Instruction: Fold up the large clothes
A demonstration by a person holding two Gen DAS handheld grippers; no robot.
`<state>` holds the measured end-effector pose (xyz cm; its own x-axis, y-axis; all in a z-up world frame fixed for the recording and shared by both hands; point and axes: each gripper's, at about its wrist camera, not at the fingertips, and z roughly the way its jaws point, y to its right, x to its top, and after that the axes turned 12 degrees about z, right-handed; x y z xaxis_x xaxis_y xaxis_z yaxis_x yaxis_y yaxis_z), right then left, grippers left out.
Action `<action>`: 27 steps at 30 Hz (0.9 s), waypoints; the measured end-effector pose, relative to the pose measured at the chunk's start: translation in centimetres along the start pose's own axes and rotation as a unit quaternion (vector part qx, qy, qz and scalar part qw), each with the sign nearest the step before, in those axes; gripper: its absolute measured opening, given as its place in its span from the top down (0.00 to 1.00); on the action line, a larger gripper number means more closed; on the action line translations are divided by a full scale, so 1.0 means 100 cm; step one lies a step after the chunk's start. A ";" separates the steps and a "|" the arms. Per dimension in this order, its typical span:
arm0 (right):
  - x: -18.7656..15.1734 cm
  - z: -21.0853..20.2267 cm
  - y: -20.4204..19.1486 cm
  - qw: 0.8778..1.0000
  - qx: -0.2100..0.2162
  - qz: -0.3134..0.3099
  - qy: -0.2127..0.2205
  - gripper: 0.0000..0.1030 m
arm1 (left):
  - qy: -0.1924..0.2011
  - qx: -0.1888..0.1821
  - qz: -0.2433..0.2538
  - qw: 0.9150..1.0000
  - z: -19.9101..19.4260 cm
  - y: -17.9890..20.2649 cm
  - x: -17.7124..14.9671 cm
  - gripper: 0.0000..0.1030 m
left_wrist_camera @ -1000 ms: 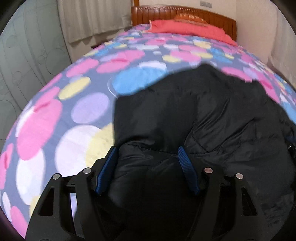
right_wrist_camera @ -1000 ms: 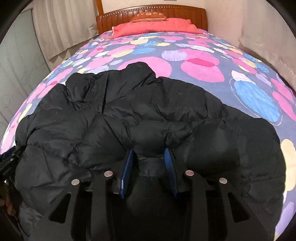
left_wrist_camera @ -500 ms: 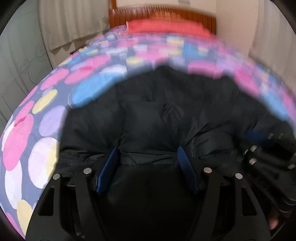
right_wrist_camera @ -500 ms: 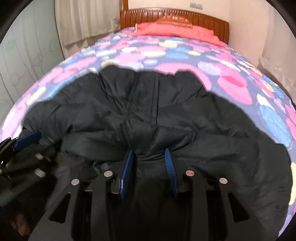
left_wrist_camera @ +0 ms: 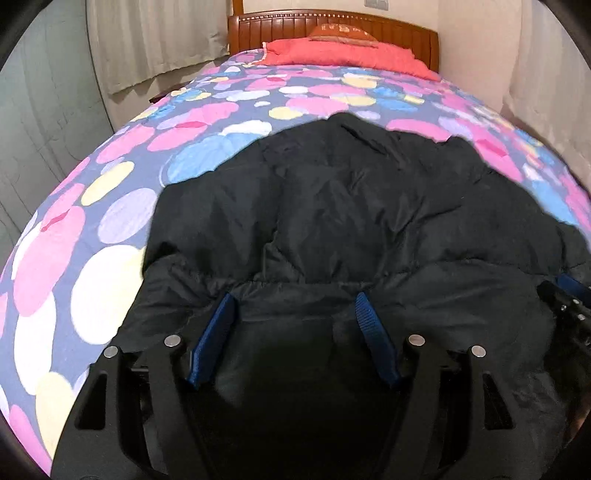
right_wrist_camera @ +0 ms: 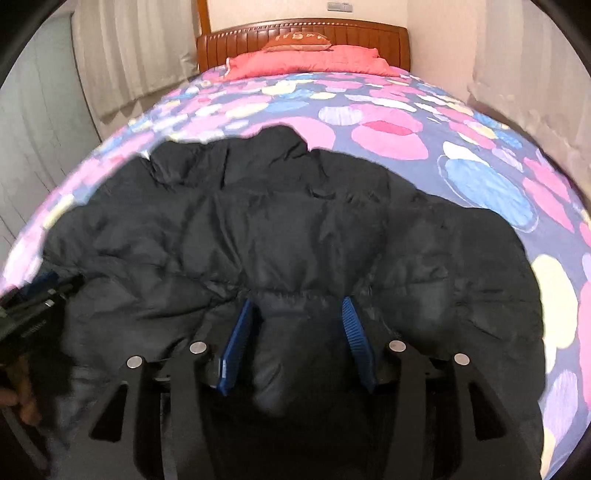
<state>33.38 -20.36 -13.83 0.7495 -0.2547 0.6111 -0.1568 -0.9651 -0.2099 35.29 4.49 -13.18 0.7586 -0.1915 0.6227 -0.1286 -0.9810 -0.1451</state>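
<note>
A black puffer jacket [left_wrist_camera: 351, 206] lies spread across the near part of the bed; it also fills the right wrist view [right_wrist_camera: 295, 229]. My left gripper [left_wrist_camera: 293, 299] stands open, its blue pads wide apart with the jacket's near hem lying between them. My right gripper [right_wrist_camera: 297, 304] is open too, with a puffy fold of the jacket's hem bulging between its pads. The right gripper shows at the right edge of the left wrist view [left_wrist_camera: 569, 306], and the left gripper at the left edge of the right wrist view [right_wrist_camera: 33, 302].
The bed has a spotted pink, blue and yellow cover [left_wrist_camera: 110, 229] [right_wrist_camera: 480, 177]. A red pillow [left_wrist_camera: 343, 55] and a wooden headboard [right_wrist_camera: 303, 33] are at the far end. Curtains [left_wrist_camera: 155, 40] hang at the left, a wall at the right.
Both grippers have swung towards the middle of the jacket's near hem and now face the headboard. The right gripper's jaws have opened wider around the fold.
</note>
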 end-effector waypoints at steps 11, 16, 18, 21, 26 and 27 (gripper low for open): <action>-0.078 -0.110 0.133 0.996 -0.054 0.076 -0.004 0.44 | 0.005 0.000 -0.060 0.998 -0.106 -0.067 -0.112 0.23; -0.130 -0.143 0.180 0.991 -0.073 0.109 -0.029 0.37 | -0.014 0.022 -0.099 0.995 -0.148 -0.089 -0.174 0.20; -0.149 -0.153 0.190 0.990 -0.070 0.119 -0.031 0.34 | -0.024 0.007 -0.122 0.992 -0.159 -0.095 -0.196 0.19; -0.169 -0.160 0.200 0.989 -0.060 0.132 -0.040 0.32 | -0.037 -0.026 -0.149 0.988 -0.165 -0.097 -0.221 0.19; -0.190 -0.168 0.203 0.988 -0.038 0.144 -0.043 0.28 | -0.039 -0.090 -0.196 0.976 -0.166 -0.096 -0.247 0.19; -0.193 -0.169 0.202 0.989 -0.040 0.139 -0.042 0.28 | -0.037 -0.091 -0.198 0.975 -0.168 -0.095 -0.250 0.19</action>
<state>4.88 -35.95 -16.93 0.7203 -0.5078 0.4725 -0.4116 -0.8612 -0.2981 6.79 18.05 -14.47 0.8148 0.1998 0.5442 0.0776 -0.9679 0.2392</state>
